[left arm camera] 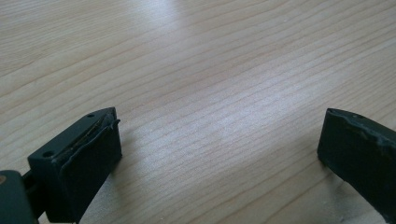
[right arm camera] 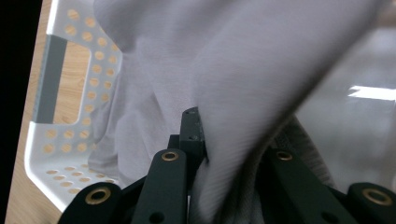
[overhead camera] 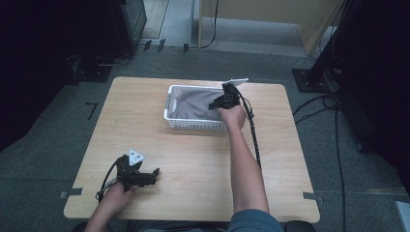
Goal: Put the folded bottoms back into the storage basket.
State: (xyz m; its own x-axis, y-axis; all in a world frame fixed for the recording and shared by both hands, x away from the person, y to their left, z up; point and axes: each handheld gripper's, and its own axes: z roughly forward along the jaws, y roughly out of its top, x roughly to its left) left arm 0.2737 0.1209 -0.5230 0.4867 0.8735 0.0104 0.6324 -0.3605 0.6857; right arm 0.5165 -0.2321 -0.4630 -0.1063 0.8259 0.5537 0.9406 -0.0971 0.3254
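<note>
High view: cloth (overhead camera: 193, 107) fills basket (overhead camera: 172, 94) (rim-to-rim).

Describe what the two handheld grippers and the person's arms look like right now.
Both are black, two-jawed tools. The left gripper carries a grey three-cornered plate on top and trails a black cable; its jaws are flat black blocks with rubbery pads. The right gripper has black linkage bars with brass-coloured rivets and a long black cable. Forearms are bare; a grey-blue short sleeve shows.
</note>
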